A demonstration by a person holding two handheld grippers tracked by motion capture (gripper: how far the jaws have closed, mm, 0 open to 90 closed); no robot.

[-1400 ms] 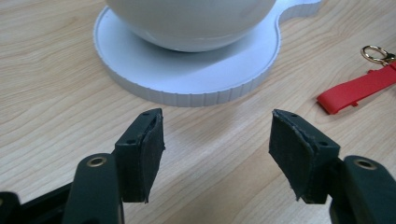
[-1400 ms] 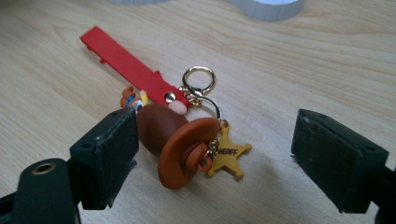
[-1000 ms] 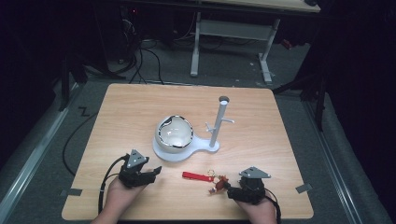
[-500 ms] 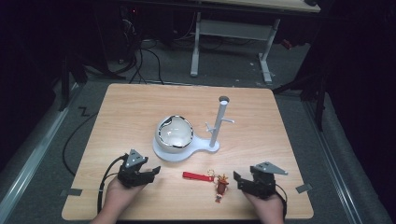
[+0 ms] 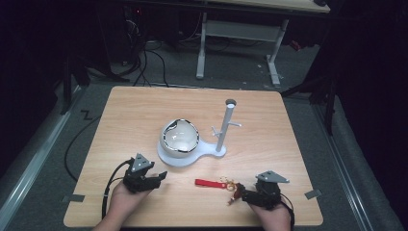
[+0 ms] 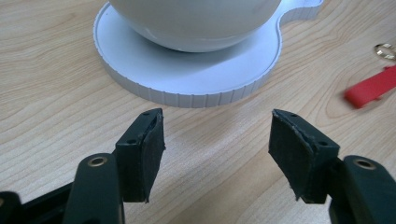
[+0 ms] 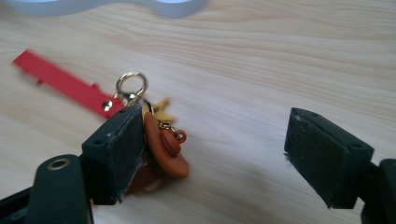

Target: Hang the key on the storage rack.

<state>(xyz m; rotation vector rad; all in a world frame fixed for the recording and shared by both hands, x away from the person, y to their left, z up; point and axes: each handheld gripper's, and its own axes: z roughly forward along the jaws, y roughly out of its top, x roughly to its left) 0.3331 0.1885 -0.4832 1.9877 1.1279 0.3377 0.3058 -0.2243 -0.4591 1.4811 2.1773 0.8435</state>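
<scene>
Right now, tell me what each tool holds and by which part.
Nothing is held. The left tool stands open over bare table. The right tool is open too; the keychain's brown charm lies against one pad, ungripped.

You see the pale wooden table [image 5: 144, 115] brightly lit from above while the surrounding room sinks into near black. Your gripper views are evenly lit with soft shadows; the red strap [image 6: 371, 87] and white ribbed base [image 7: 177, 7] blur toward the frame edges.
</scene>
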